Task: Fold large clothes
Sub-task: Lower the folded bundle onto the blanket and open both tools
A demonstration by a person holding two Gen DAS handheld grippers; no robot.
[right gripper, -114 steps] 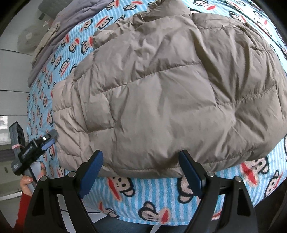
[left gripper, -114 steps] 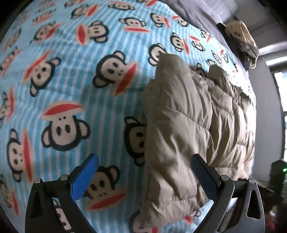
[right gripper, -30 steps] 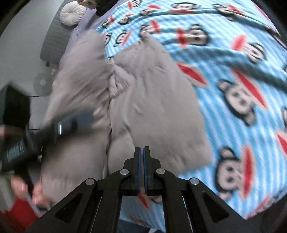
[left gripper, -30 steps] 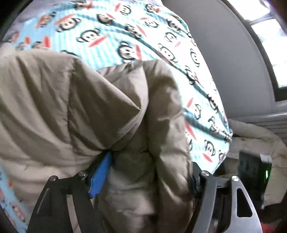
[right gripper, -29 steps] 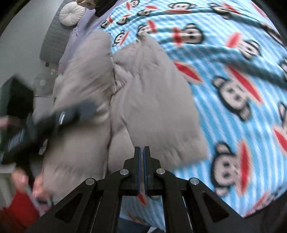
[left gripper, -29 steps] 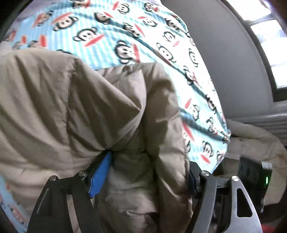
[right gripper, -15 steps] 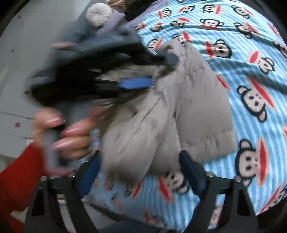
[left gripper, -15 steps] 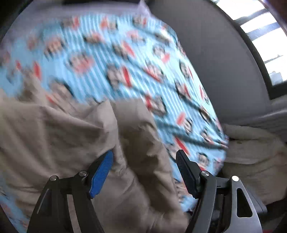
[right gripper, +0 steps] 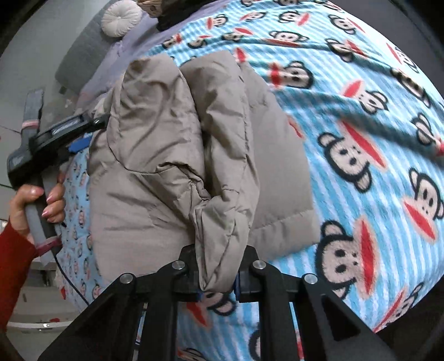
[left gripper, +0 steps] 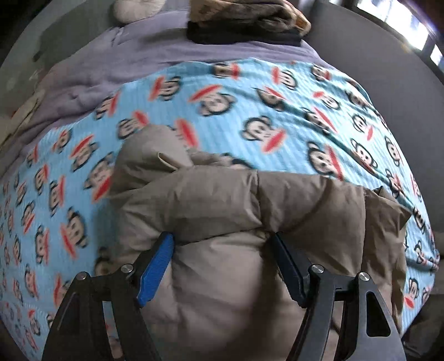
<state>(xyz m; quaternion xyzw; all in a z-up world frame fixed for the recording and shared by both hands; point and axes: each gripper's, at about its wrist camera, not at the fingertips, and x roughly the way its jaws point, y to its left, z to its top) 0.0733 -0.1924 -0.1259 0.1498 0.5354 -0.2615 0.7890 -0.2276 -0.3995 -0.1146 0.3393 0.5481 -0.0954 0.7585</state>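
Observation:
A beige puffer jacket lies folded lengthwise on a blue monkey-print blanket. My left gripper points steeply down, its jaws held wide around a thick puffy fold at the jacket's near end, with the fabric filling the gap. The right wrist view shows that left gripper at the far-left edge of the jacket, held by a hand in a red sleeve. My right gripper is closing its jaws on a hanging fold of the sleeve, which is pinched between the pads.
Blanket lies bare to the right of the jacket. A purple sheet covers the head of the bed, with a pile of dark and patterned clothes and a round cushion. The bed's edge runs just below the right gripper.
The left view swung from the bed's side towards its head, with the jacket fold still between the fingers. The right jaws went from shut and empty to wide open, then closed on the sleeve fold.

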